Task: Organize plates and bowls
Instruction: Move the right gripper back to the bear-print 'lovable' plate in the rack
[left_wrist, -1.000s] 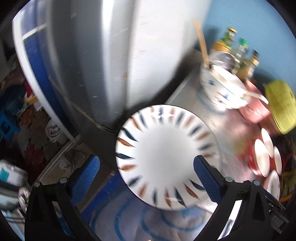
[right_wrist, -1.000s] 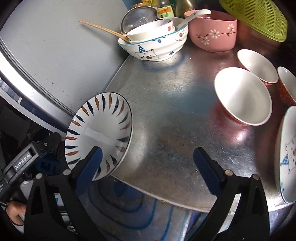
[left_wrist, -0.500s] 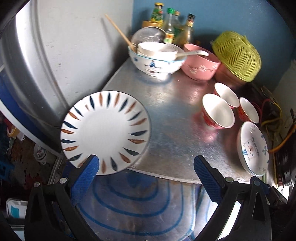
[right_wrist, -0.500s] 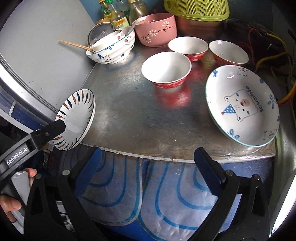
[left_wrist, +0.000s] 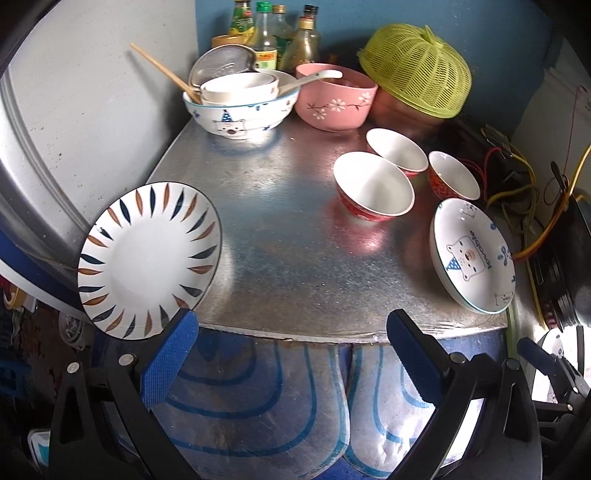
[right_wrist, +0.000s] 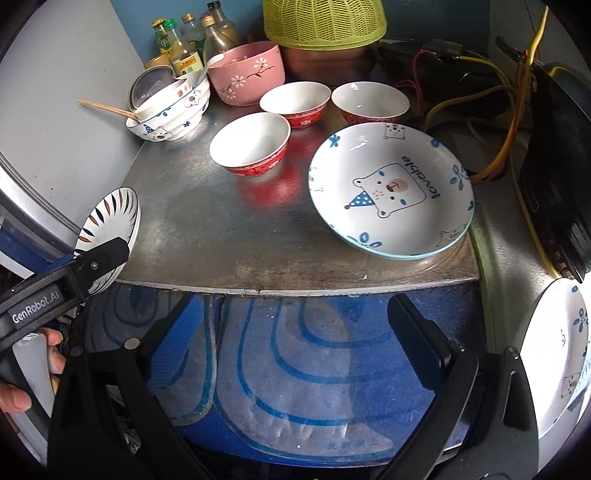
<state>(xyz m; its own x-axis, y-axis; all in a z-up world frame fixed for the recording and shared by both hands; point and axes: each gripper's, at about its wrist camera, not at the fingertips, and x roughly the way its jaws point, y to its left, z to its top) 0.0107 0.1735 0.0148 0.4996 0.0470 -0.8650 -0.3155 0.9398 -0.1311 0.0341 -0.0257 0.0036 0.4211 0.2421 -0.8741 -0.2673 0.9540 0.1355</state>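
Observation:
A white plate with blue and brown leaf marks (left_wrist: 147, 258) hangs tilted over the left corner of the metal tabletop (left_wrist: 277, 240). My left gripper (left_wrist: 290, 358) is open in front of the table edge, and the plate's lower rim lies just beyond its left fingertip; what bears the plate is unclear. In the right wrist view one finger of the left gripper (right_wrist: 99, 258) crosses that plate (right_wrist: 110, 218). My right gripper (right_wrist: 295, 339) is open and holds nothing, low before the table. Three red bowls (left_wrist: 373, 184) and a bear plate (right_wrist: 391, 188) stand on the right.
At the back stand a bear bowl stacked with dishes and chopsticks (left_wrist: 240, 110), a pink bowl (left_wrist: 336, 99), a green mesh cover (left_wrist: 417, 70) and bottles (left_wrist: 266, 33). A grey panel (left_wrist: 74, 110) bounds the left, cables (left_wrist: 517, 184) the right. Another bear plate (right_wrist: 554, 369) lies low right.
Both grippers have drawn back from the table. The leaf plate, between my left fingers a second ago, now sits outside the left finger.

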